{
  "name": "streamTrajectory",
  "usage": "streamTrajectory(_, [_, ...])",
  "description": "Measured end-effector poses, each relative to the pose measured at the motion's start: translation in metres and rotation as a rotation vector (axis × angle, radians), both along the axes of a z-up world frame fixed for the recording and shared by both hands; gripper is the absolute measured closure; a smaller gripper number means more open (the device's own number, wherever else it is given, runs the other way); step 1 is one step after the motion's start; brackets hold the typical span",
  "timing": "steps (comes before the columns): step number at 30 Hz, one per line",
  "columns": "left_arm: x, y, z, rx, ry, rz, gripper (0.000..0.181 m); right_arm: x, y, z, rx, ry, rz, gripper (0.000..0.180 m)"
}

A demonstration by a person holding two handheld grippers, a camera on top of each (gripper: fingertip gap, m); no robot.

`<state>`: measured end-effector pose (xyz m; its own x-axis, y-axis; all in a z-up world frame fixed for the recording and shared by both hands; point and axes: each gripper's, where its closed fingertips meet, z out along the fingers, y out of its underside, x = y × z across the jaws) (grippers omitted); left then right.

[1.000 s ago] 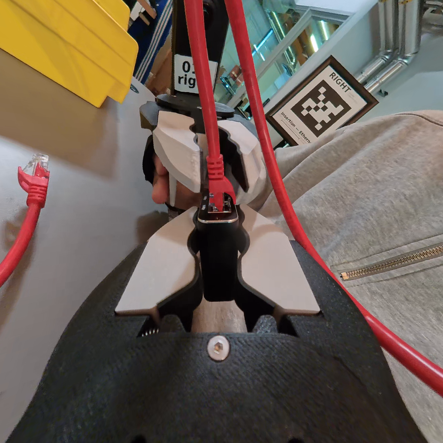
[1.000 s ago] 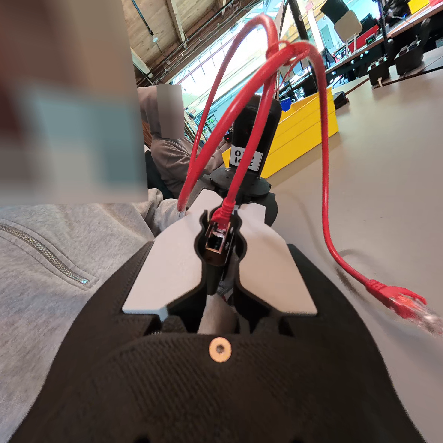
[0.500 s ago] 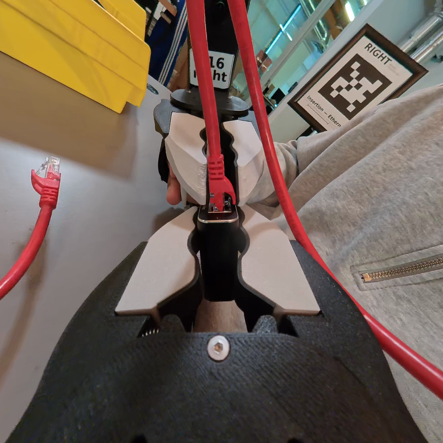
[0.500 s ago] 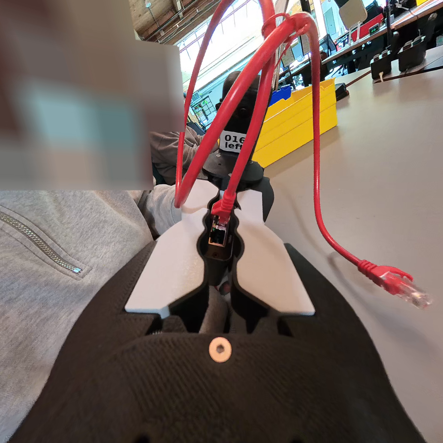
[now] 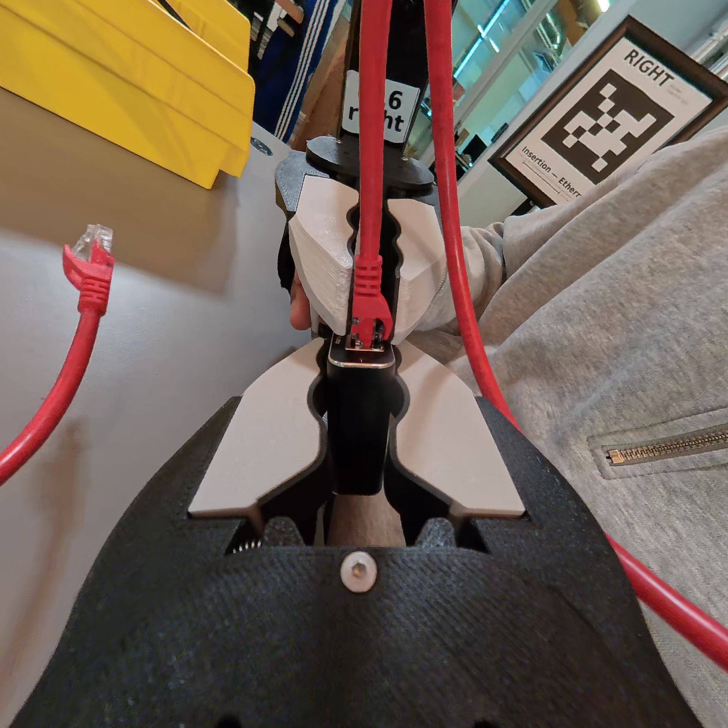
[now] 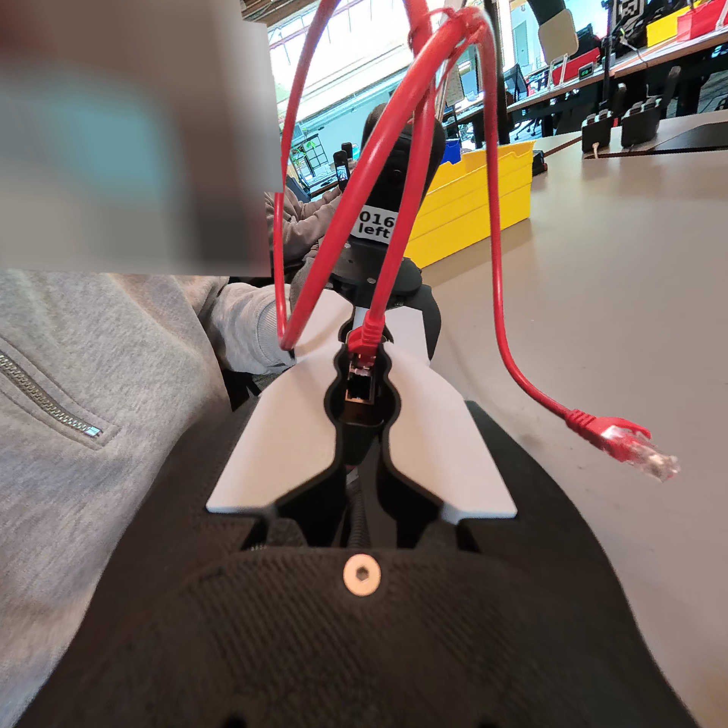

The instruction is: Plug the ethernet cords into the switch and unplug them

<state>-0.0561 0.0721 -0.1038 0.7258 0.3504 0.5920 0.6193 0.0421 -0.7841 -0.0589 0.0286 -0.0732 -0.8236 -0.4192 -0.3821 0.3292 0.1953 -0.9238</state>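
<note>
Both handheld grippers share one build: a broad black body of ribbed, layered printed plastic with a single silver hex-socket screw (image 5: 356, 571) at its centre and two pale grey wedge fingers (image 5: 268, 441) with scalloped black inner edges. A white sticker sits on each black upright handle (image 6: 398, 185). The person wears a grey hooded sweatshirt (image 5: 614, 335) with brass-toothed zip pockets (image 5: 665, 449) and ribbed cuffs.

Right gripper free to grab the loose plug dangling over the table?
Probably not yet: the right gripper looks shut on the other plug at the switch. The loose plug itself hangs unobstructed.
</note>
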Motion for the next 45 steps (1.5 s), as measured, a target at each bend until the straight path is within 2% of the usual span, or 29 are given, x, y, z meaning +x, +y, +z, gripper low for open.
streamTrajectory(11, [0.0, 0.005, 0.008, 0.17, -0.134, -0.035, 0.152, -0.006, -0.001, 0.002, 0.009, 0.003, -0.043, 0.167])
streamTrajectory(19, [-0.003, 0.003, 0.017, 0.204, -0.134, -0.017, 0.152, -0.011, -0.004, 0.01, -0.008, -0.084, -0.067, 0.168])
streamTrajectory(21, [0.001, 0.006, 0.01, 0.153, -0.137, -0.038, 0.154, -0.015, -0.004, 0.016, -0.037, -0.146, -0.091, 0.168])
streamTrajectory(23, [0.03, 0.034, -0.039, -0.087, -0.178, -0.17, 0.153, -0.064, 0.012, 0.057, -0.237, -0.375, -0.221, 0.167])
streamTrajectory(24, [0.039, 0.049, -0.03, 0.014, -0.214, -0.193, 0.153, -0.092, 0.025, 0.066, -0.276, -0.418, -0.295, 0.168])
streamTrajectory(25, [0.042, 0.057, -0.008, 0.126, -0.244, -0.228, 0.153, -0.109, 0.034, 0.064, -0.252, -0.352, -0.366, 0.167])
streamTrajectory(26, [0.04, 0.058, 0.006, 0.134, -0.199, -0.234, 0.153, -0.117, 0.042, 0.061, -0.221, -0.273, -0.418, 0.167])
streamTrajectory(29, [0.028, 0.043, -0.003, -0.023, -0.076, -0.175, 0.153, -0.131, 0.068, 0.071, -0.253, -0.222, -0.51, 0.167])
streamTrajectory(34, [0.015, 0.019, 0.01, 0.189, -0.162, -0.101, 0.153, -0.151, 0.104, 0.1, -0.265, -0.032, -0.638, 0.167])
streamTrajectory(38, [0.006, 0.006, 0.01, 0.229, -0.17, -0.056, 0.153, -0.165, 0.141, 0.118, -0.26, 0.029, -0.733, 0.167])
streamTrajectory(41, [0.003, 0.003, 0.012, 0.29, -0.206, -0.049, 0.153, -0.179, 0.169, 0.117, -0.199, 0.071, -0.772, 0.167])
streamTrajectory(45, [0.002, 0.003, 0.01, 0.303, -0.225, -0.05, 0.153, -0.194, 0.193, 0.09, -0.035, 0.138, -0.745, 0.166])
